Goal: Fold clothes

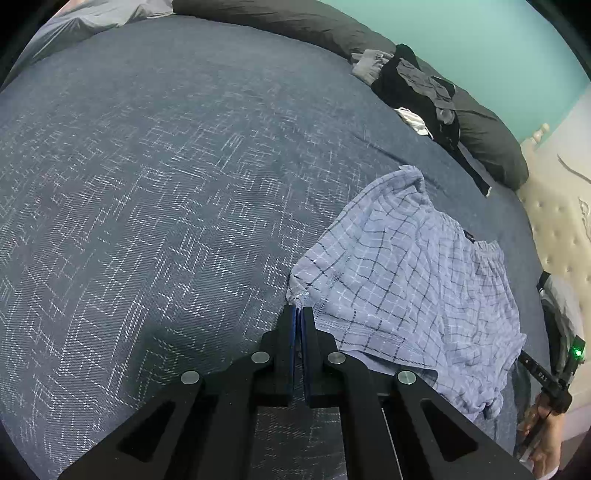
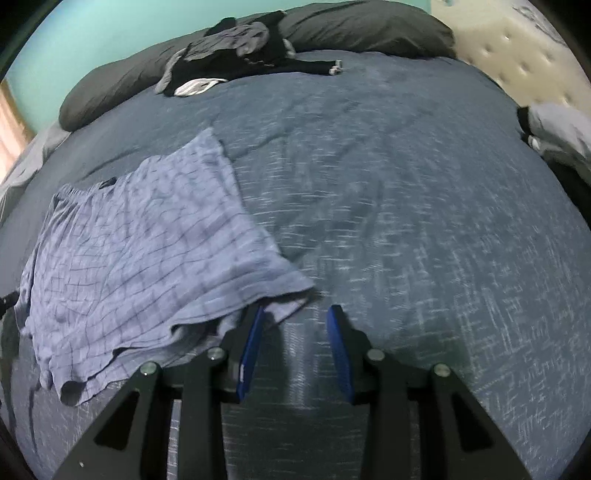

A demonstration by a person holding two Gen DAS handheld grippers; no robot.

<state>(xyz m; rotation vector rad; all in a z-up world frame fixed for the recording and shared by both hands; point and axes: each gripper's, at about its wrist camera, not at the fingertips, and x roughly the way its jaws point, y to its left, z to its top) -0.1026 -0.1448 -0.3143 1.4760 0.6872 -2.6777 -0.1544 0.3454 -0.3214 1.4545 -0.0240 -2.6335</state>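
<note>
Light-blue plaid boxer shorts [image 1: 402,280] lie flat on the bed [image 1: 166,184]. The left gripper [image 1: 298,314], fingers closed, pinches one corner. The right gripper [image 2: 295,314], fingers apart and empty, hovers just right of the opposite corner.

From my feed I've got a blue patterned bedspread [image 1: 147,184], dark grey pillows [image 2: 362,29] along a teal wall [image 1: 480,37], plus a cream tufted headboard [image 1: 561,221].

One checked shorts [image 1: 406,280], two pillows [image 2: 365,29], one clothes heap [image 1: 417,88].
</note>
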